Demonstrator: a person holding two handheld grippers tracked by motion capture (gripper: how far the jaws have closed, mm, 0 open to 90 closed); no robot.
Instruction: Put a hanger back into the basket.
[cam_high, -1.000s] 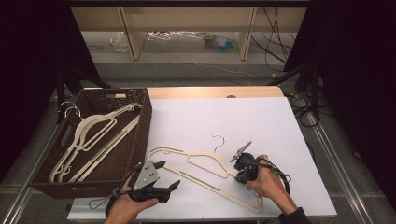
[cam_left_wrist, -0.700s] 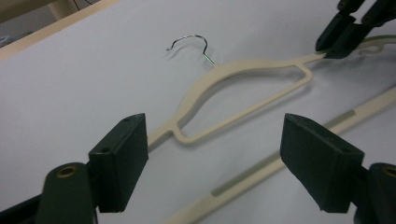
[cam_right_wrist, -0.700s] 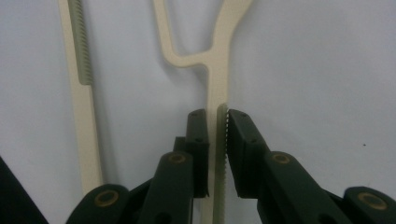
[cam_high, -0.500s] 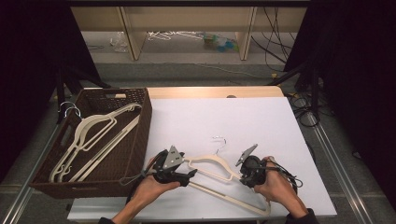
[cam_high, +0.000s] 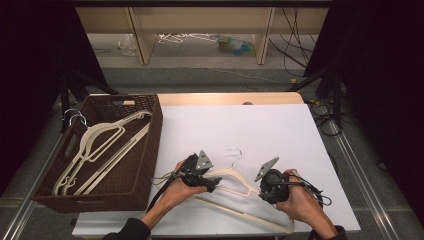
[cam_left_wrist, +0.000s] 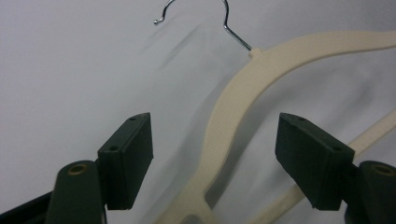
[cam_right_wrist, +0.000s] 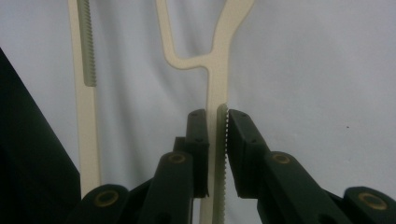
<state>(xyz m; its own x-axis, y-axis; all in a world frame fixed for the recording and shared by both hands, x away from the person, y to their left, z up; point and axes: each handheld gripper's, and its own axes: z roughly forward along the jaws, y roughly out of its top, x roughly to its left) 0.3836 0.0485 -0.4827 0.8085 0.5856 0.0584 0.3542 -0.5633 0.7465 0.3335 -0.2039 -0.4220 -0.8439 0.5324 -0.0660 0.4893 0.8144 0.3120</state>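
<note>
Cream plastic hanger (cam_high: 235, 181) with a metal hook (cam_high: 234, 155) lay on the white table (cam_high: 260, 130), low in the middle of the high view, stretched between the two hands. The right gripper (cam_high: 267, 186), at the lower right of that view, was clamped on the hanger's shoulder arm. In the right gripper view its jaws rose from the bottom centre and were pinched tight on a narrow, toothed strip of the hanger (cam_right_wrist: 215, 93), which ran straight up the middle of the frame and forked near the top. The hanger's lower bar (cam_right_wrist: 86, 93), also ridged on one edge, stood parallel at the left of the frame, outside the jaws.

The left gripper (cam_high: 207, 182), at the lower middle of the high view, held nothing. Its jaws stood wide apart, having just narrowed a little. In the left gripper view the two black pads sat at the lower left and lower right, and the curved shoulder of the hanger (cam_left_wrist: 243, 93) passed up between them without touching either, nearer the middle of the gap. The hook (cam_left_wrist: 224, 23) showed at the top centre of that frame.

At the left of the high view, a brown wicker basket (cam_high: 150, 145) held more cream hangers (cam_high: 100, 145), well apart from both grippers.
</note>
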